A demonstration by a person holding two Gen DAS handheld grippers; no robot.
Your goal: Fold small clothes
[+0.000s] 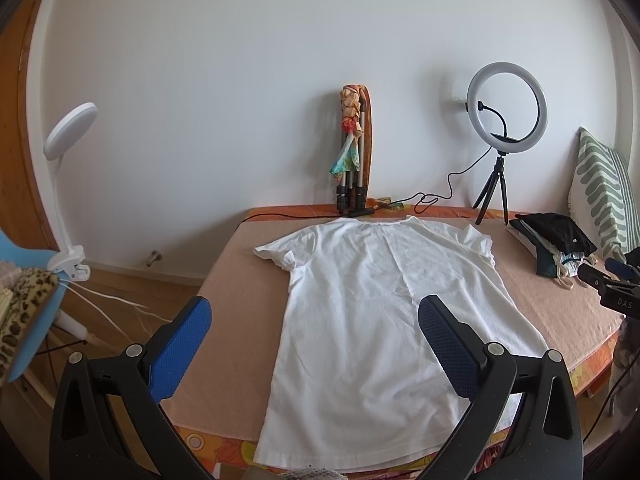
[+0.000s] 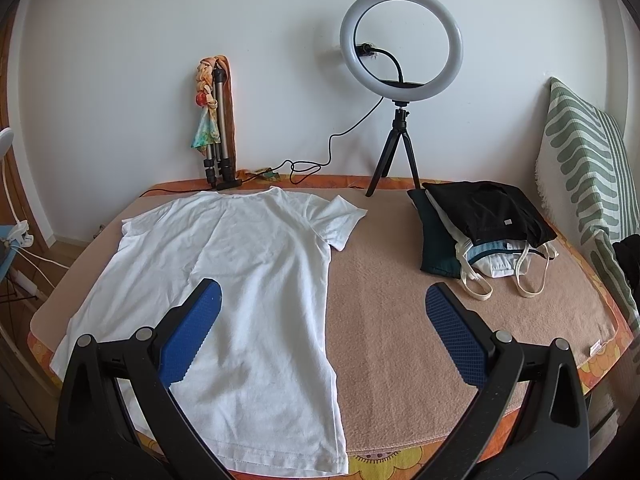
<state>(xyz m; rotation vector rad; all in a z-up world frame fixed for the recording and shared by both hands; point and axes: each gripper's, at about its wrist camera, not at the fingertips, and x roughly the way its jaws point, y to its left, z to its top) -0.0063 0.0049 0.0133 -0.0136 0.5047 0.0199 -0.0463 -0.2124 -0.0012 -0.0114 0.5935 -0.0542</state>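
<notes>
Both grippers hang above the near edge of the bed with jaws spread wide and nothing between them. Left gripper [image 1: 316, 344] fills the lower part of the left wrist view, its right pad over the lower body of the white T-shirt [image 1: 368, 304] and its left pad out past the shirt's edge, over the tan blanket [image 1: 224, 280]. Right gripper [image 2: 324, 332] sits low in the right wrist view, straddling the shirt's right side seam, one pad over cloth and the other over bare blanket.

Spread flat, the T-shirt lies neckline toward the wall at the top of the frame and hem toward the lower edge, where it just overhangs the blanket's near border. Both short sleeves are laid out sideways. A pile of other clothes [image 2: 484, 224] sits well apart at centre right of the right wrist view, near the striped pillow [image 2: 584, 160].

Thin cotton like this looks light, limp and faintly creased; it should drape and sag from wherever it is pinched and drag slightly on the fuzzy blanket. Likely best holds are a sleeve end or shoulder seam together with the hem corner on the same side, taking both layers so the side carries over evenly. A single-layer pinch would probably peel front from back.
</notes>
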